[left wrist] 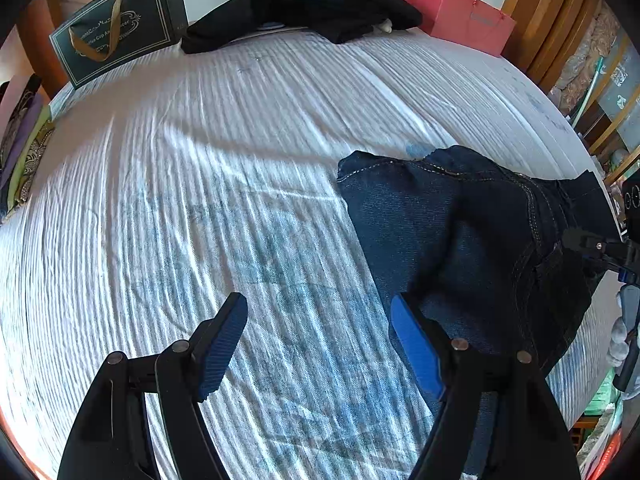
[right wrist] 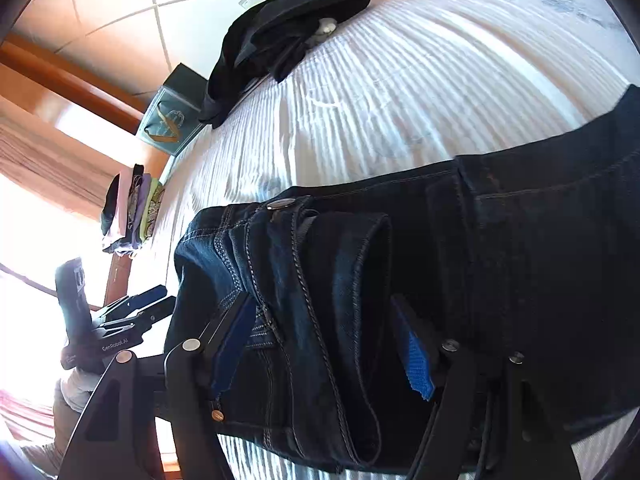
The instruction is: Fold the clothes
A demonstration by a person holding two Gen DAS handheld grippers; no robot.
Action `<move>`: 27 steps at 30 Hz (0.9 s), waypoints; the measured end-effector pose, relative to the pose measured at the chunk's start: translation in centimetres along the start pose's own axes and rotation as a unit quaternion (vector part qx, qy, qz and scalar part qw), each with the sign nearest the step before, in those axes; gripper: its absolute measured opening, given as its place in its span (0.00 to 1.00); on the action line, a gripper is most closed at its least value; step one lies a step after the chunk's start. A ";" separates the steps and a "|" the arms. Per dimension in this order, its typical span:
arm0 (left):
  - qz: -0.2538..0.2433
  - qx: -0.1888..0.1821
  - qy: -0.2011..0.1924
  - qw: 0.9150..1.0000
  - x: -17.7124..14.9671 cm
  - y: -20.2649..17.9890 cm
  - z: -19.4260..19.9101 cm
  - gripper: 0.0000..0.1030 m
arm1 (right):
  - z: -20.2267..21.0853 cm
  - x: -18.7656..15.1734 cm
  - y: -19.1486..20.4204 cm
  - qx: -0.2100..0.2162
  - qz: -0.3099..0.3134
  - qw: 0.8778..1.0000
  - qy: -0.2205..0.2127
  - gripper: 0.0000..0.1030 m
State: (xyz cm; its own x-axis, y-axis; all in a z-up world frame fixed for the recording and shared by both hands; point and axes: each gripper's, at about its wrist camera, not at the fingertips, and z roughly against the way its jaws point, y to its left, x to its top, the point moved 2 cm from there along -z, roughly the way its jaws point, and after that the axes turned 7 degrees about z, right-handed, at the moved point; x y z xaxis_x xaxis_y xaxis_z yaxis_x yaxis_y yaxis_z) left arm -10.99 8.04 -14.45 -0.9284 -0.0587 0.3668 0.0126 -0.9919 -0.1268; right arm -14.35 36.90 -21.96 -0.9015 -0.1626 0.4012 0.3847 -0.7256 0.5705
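Dark blue jeans (left wrist: pixel 472 240) lie folded on the white ribbed bed sheet (left wrist: pixel 200 200), at the right of the left wrist view. My left gripper (left wrist: pixel 320 344) is open and empty above the sheet, its right finger over the jeans' left edge. In the right wrist view the jeans (right wrist: pixel 400 280) fill the frame, waistband and button toward me. My right gripper (right wrist: pixel 324 344) is open with its fingers spread across the folded waistband, close over the denim; I cannot tell whether they touch it. The left gripper shows at the left in the right wrist view (right wrist: pixel 136 308).
A pile of black clothes (left wrist: pixel 304 4) lies at the far edge of the bed. A dark green gift bag (left wrist: pixel 120 24) and a pink bag (left wrist: pixel 464 16) stand beside it. Folded colourful clothes (right wrist: pixel 132 208) are stacked at the bed's left side. A wooden frame (left wrist: pixel 548 20) is at the right.
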 end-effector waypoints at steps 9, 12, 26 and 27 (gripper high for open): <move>-0.004 -0.022 0.005 1.000 0.1 -1.8 -0.6 0.73 | -1.6 0.8 1.8 -0.024 0.035 0.999 0.026 0.72; -0.005 -0.023 0.004 1.000 0.1 -2.0 -0.6 0.73 | -2.4 0.7 3.7 -0.113 0.102 0.986 0.063 0.51; -0.023 -0.068 -0.047 0.996 1.3 -4.1 2.5 0.73 | 5.1 -1.7 7.1 -0.217 0.170 0.960 -0.042 0.22; -0.031 -0.069 -0.049 0.996 1.5 -4.9 2.4 0.73 | 5.1 -1.7 6.0 -0.226 0.157 0.961 -0.035 0.22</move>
State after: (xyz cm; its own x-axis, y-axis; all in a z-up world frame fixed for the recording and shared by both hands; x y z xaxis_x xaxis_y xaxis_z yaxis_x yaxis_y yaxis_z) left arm -11.53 12.54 -11.05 -0.8847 -0.0158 0.4659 -0.1011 -0.9691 -0.2249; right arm -9.46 36.30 -15.58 -0.7333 -0.3864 0.5594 0.4949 -0.8675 0.0496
